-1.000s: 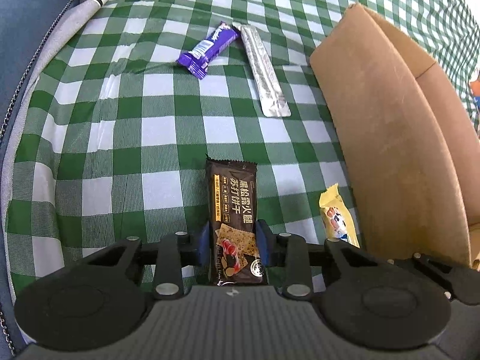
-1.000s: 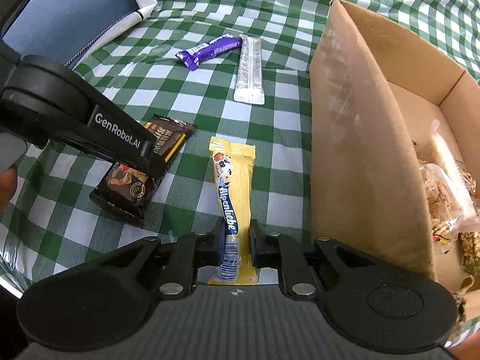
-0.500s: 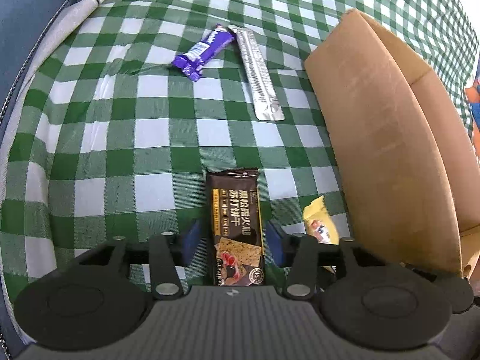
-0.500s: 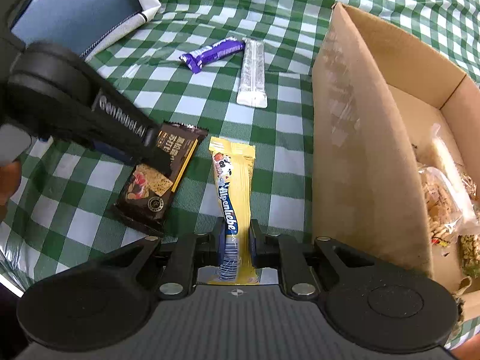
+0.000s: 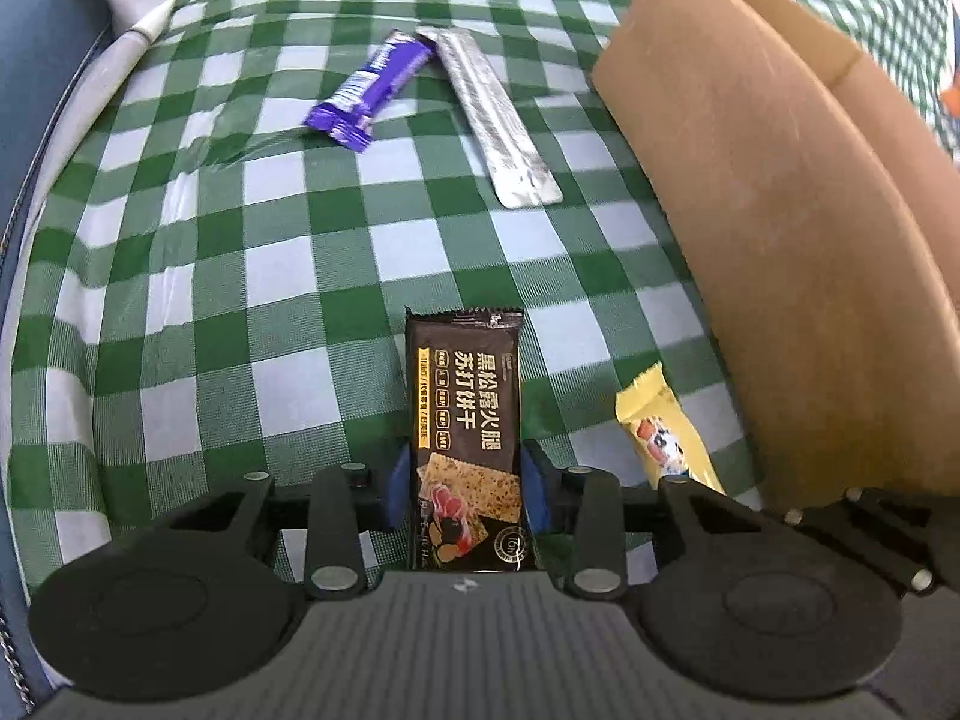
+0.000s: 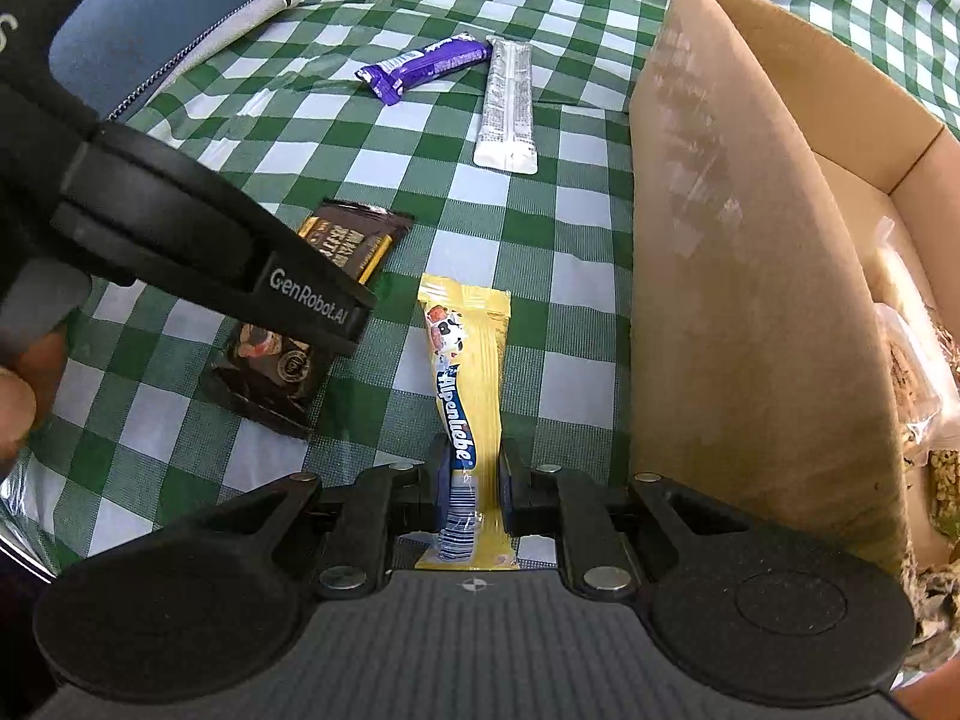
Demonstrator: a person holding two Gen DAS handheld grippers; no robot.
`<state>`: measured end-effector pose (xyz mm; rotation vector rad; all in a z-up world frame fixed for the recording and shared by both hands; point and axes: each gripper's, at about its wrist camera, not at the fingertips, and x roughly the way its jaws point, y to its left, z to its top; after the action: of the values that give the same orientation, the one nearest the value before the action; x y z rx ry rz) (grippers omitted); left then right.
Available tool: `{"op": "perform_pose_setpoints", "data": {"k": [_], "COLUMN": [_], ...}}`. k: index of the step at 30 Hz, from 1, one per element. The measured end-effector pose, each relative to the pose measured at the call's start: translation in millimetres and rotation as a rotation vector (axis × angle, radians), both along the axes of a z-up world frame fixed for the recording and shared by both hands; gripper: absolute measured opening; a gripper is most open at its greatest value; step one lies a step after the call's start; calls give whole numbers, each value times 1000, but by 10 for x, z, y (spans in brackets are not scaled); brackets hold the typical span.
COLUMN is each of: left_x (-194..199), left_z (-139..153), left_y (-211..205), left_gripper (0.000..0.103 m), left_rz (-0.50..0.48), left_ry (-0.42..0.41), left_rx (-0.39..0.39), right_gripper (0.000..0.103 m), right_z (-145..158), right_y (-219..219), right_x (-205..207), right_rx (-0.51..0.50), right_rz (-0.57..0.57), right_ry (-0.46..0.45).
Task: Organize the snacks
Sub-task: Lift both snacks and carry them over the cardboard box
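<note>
While the left gripper clamps its blue-padded fingers against both long edges of a dark brown cracker packet with gold Chinese lettering, the right gripper pinches the near end of a long yellow Alpenliebe candy wrapper with a cartoon cow. Both packets lie flat on the cloth, parallel and just beside each other; from the right wrist view the left gripper's black body (marked GenRobot.AI) crosses over the middle of the brown packet.

Farther off, a purple foil-wrapped chocolate bar and a long silver foil sachet lie on the cloth, their far ends nearly touching and their near ends spread apart. To the right stands an open brown cardboard box, its tall near wall rising close beside the yellow wrapper and hiding most of the inside from the left wrist view. The right wrist view looks over that wall to clear bags of nuts or cereal snacks lying inside the box.

Everything rests on a green-and-white checked tablecloth, slightly creased near the purple bar. At the far left edge the cloth ends against a blue upholstered surface with a pale fabric edge.
</note>
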<state>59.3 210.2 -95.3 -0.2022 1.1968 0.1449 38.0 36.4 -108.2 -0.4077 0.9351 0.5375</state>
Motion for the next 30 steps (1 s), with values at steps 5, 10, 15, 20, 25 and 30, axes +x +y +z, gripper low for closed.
{"op": "perform_pose_setpoints", "data": {"k": [5, 10, 15, 20, 25, 30], "left_x": [-67, -125, -180, -228, -216, -174], "left_z": [135, 241, 387, 568, 682, 792], "left_y": [118, 160, 201, 213, 188, 132], "left_gripper": [37, 37, 37, 37, 37, 37], "left_rz": [68, 99, 138, 178, 193, 191], "left_ry": [-55, -88, -157, -253, -338, -419], "left_rx": [-76, -104, -141, -165, -164, -173], "right_gripper": [16, 16, 16, 16, 16, 16], "right_z": [69, 206, 507, 1000, 1409, 1486], "right_y": [-34, -81, -179, -412, -772, -1158], "right_x": [-60, -131, -198, -228, -167, 12], "right_rx": [2, 19, 80, 209, 292, 300], "right_rz": [18, 45, 64, 78, 91, 56], "right_ry": [-38, -93, -167, -280, -469, -625]}}
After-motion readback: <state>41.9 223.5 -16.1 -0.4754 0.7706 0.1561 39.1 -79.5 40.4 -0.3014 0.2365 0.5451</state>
